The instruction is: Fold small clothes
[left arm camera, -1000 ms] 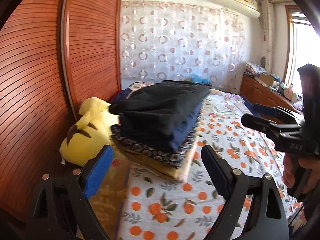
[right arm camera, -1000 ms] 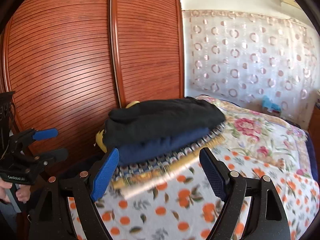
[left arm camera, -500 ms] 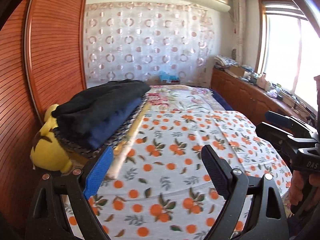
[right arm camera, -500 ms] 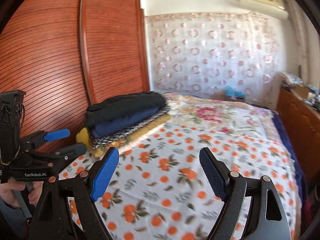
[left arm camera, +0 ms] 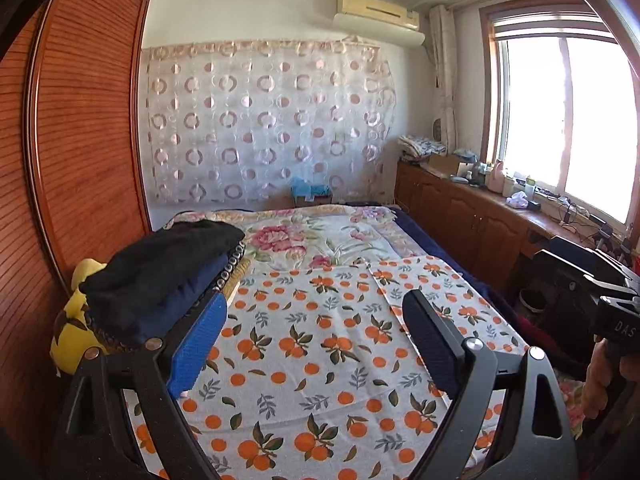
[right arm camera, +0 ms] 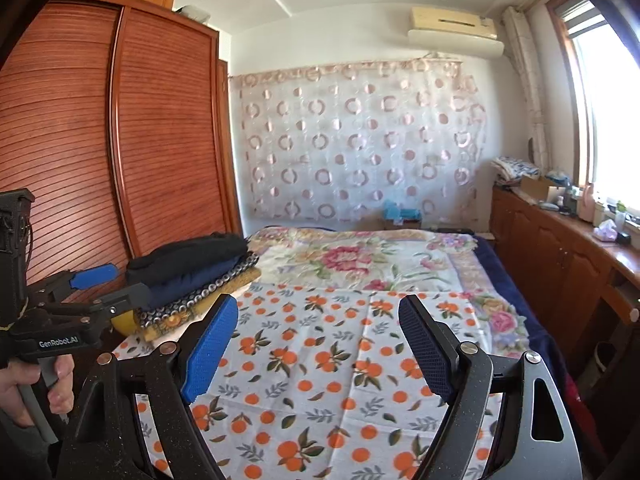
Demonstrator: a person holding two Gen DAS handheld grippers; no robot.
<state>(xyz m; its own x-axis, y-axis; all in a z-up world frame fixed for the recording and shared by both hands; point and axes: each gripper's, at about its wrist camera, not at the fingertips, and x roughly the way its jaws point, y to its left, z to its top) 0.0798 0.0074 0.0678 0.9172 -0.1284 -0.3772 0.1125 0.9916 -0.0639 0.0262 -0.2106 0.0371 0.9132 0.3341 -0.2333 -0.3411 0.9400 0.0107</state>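
Both grippers are empty with fingers spread wide: left gripper [left arm camera: 316, 344], right gripper [right arm camera: 320, 344], both hanging over the bed [left arm camera: 476, 280], touching nothing.

Task item: folded stack [left arm camera: 160, 268] at the bed's left edge, against the wardrobe [left arm camera: 80, 140]. Black piece on top, navy under it, then patterned and yellow layers. It leans partly on a yellow plush [left arm camera: 76, 328]. No loose unfolded garment in view, so I judge the next piece has to come from out of frame.

Risks, as I read it:
- Stack is tall and half-propped on the plush. A nudge from a gripper or another layer on top could tip it toward the wardrobe gap.
- Orange-print sheet [left arm camera: 320, 360] lies loose over the floral blanket [left arm camera: 312, 240]. Pinching a garment flat on it could grab the sheet too and drag it.
- Busy print gives poor contrast for light clothes, so edges are easy to miss.

Room: dotted curtain [left arm camera: 264, 128] on the far wall, AC unit [left arm camera: 376, 16] above it, bright window [left arm camera: 568, 120] on the right over a cluttered wooden cabinet [left arm camera: 452, 208].
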